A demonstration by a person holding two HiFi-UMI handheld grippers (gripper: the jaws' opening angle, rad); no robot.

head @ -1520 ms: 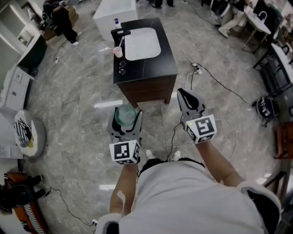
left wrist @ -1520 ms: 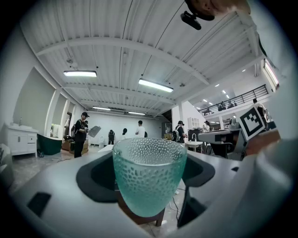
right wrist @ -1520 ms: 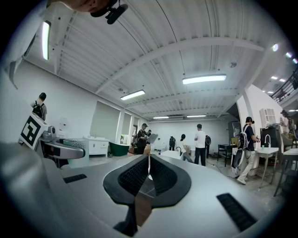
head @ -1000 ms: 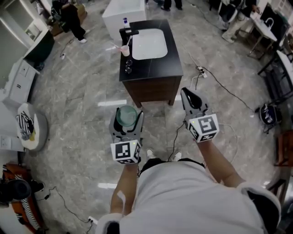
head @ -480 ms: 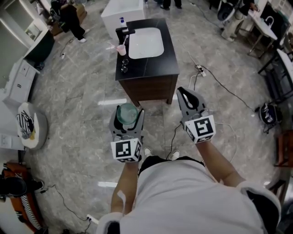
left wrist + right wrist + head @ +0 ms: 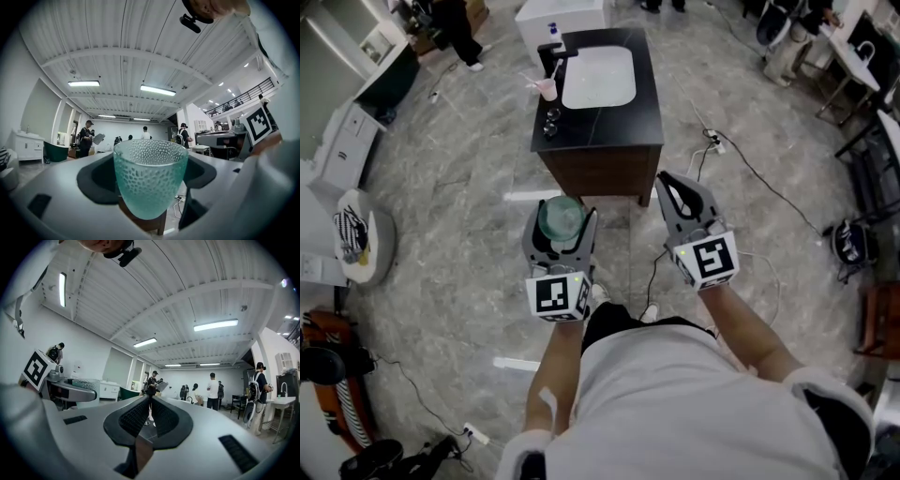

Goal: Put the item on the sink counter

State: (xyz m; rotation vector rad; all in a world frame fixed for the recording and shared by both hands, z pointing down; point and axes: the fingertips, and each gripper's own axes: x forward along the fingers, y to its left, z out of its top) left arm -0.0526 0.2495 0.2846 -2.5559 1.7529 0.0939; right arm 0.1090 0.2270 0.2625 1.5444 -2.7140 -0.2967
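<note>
left claw [image 6: 560, 223] pinches green glass cup [image 6: 150, 180] upright, mid-air, well short of sink table [image 6: 623, 122]. right claw [image 6: 671, 191] pressed together, empty. risk: tapered glass slips if grip eases; knocks pink cup [image 6: 547, 88] at set-down.

Everything in the head view now sits a little higher than a second and a half ago. The dark sink counter [image 6: 623, 103] has slid toward the top edge, and the white unit [image 6: 572, 11] behind it is mostly cut off. The left gripper [image 6: 562, 214], the right gripper [image 6: 667, 186] and the round stool [image 6: 380, 246] have risen with it. The person in dark clothes [image 6: 455, 23] stands nearer the top edge. More floor shows below, with a cable [image 6: 431, 412].
</note>
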